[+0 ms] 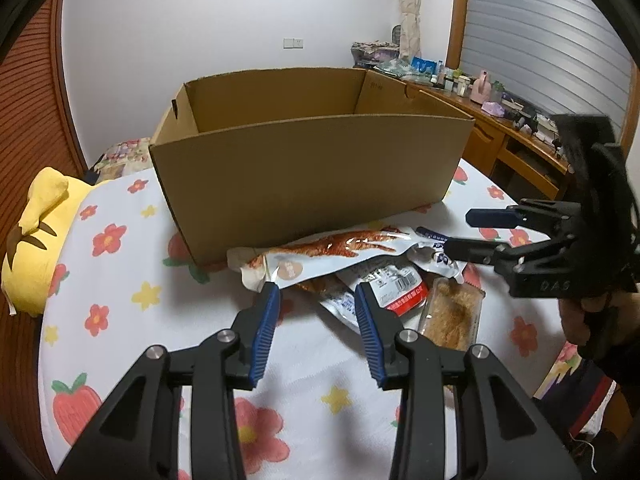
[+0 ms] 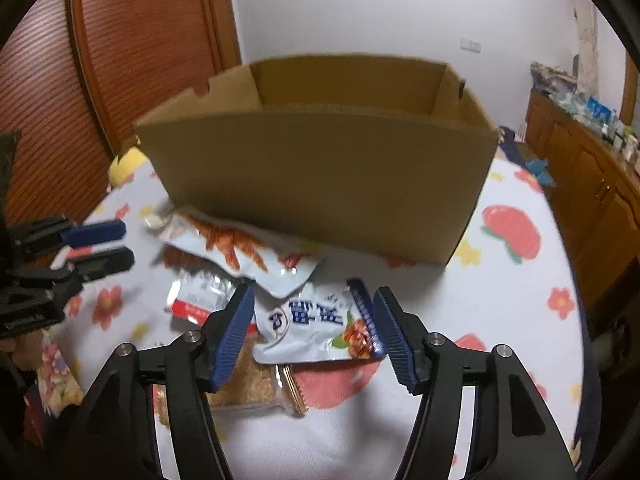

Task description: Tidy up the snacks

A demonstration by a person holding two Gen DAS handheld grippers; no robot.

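right gripper point(image 2: 314, 330) is gaping, straddling the white-and-blue foil snack pouch point(image 2: 316, 326), grasping nothing | left gripper point(image 1: 316, 316) is parted, empty, over the heaped packets in front of the open brown cardboard box point(image 1: 304, 168) | risk: overlapping slick packets are likely dragging each other or slipping from a corner pinch

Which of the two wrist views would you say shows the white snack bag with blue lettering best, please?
The right wrist view: the white bag with blue lettering lies face-up, nearly whole, framed by the open right gripper. In the left wrist view only a corner of it shows, tucked under the long orange-printed packet.
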